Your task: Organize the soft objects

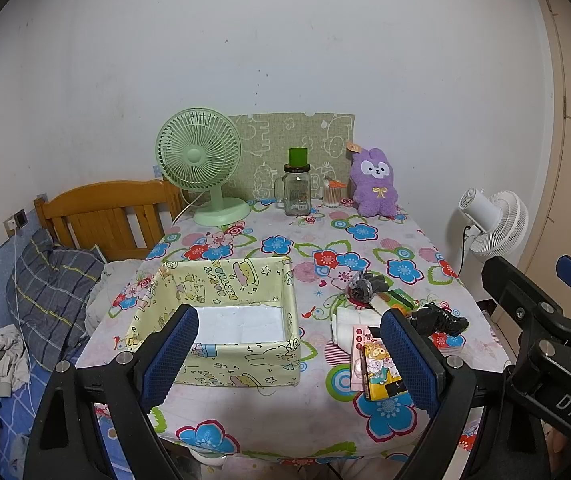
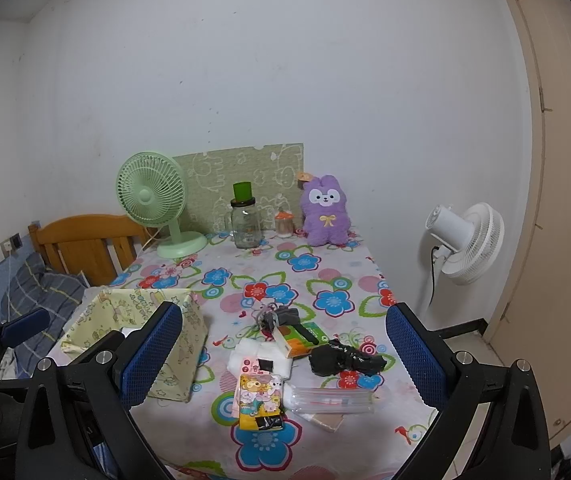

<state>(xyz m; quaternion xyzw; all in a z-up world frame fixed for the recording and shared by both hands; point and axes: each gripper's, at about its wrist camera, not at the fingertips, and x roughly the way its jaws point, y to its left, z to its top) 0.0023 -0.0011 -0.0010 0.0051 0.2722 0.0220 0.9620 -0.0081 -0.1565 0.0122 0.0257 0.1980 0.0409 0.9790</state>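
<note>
- Soft things lie in a loose heap on the right half of the worktop (image 2: 325, 276), which wears a flowered cloth: a yellow cartoon pack (image 2: 260, 402), a pink pack (image 2: 250, 365) touching its far end, a white wad (image 2: 247, 347), an orange-green box (image 2: 299, 338), a grey bundle (image 2: 281, 316) and a crumpled black bag (image 2: 343, 360).
- A clear zip bag (image 2: 331, 399) lies just beside the yellow pack, toward the near right edge.
- Left of the heap stands the yellow cloth box (image 1: 221, 312), open at the top, its white floor bare.
- Left tongs (image 1: 289, 356) hang above the near edge, jaws wide apart, nothing between them; one finger sits before the box, the other before the packs.
- Right tongs (image 2: 285, 356) hang likewise, jaws wide apart and holding nothing, framing the heap.
- At the far edge stand a green fan (image 1: 201, 164), a jar (image 1: 296, 192) with a green cap, a small cup (image 1: 332, 195) and a purple plush (image 1: 375, 184), upright against a patterned board (image 1: 285, 136).
- A white fan (image 2: 467, 242) stands off the worktop to the right.
- A bed (image 1: 45, 280) with a wooden headboard and a plaid pillow runs along the left.
</note>
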